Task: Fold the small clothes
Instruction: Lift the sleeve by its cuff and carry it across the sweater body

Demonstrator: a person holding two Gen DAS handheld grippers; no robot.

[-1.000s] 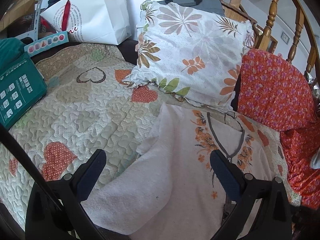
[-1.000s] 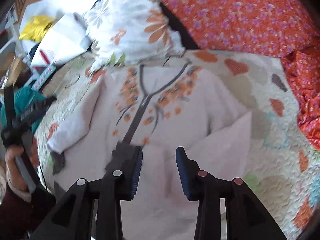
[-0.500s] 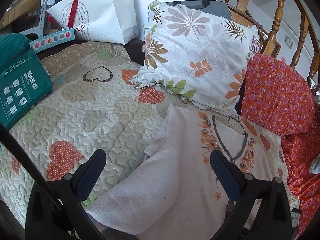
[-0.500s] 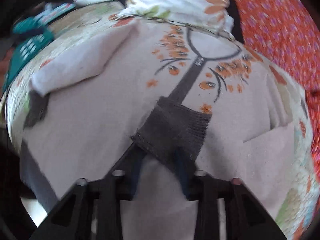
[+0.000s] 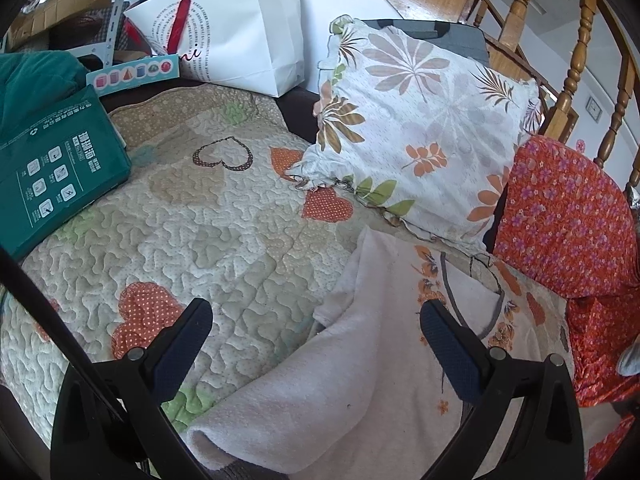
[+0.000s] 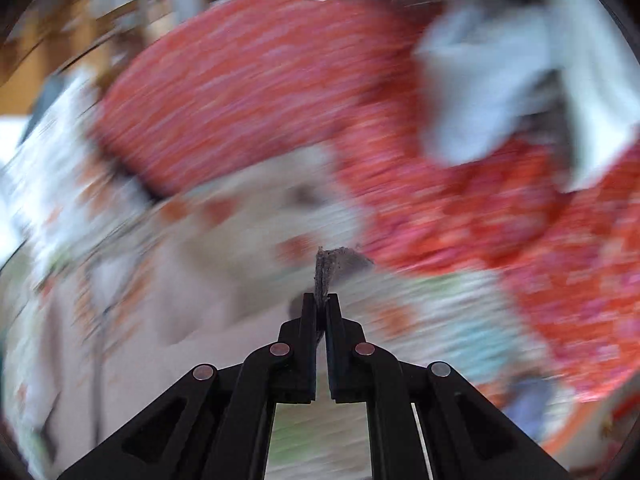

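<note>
A small pale pink top point(image 5: 360, 360) with an orange flower print and grey trim lies on the quilted heart-pattern bedspread point(image 5: 200, 232), its left sleeve spread toward me. My left gripper point(image 5: 316, 320) is open and empty, hovering above the sleeve. In the blurred right wrist view my right gripper point(image 6: 321, 300) is shut on the top's grey ribbed hem point(image 6: 326, 268), which sticks up between the jaws; the pale top point(image 6: 140, 320) lies below left.
A leaf-print pillow point(image 5: 420, 120) and a red floral cushion point(image 5: 568, 216) stand behind the top. A green package point(image 5: 52, 172) and a white paper bag point(image 5: 240, 40) sit at the left and back. A wooden railing point(image 5: 572, 60) runs at the right.
My right gripper closed on the grey hem and is swinging fast with it, toward the red cushion. The top's front has been folded over. My left gripper drew back slightly, still open.
</note>
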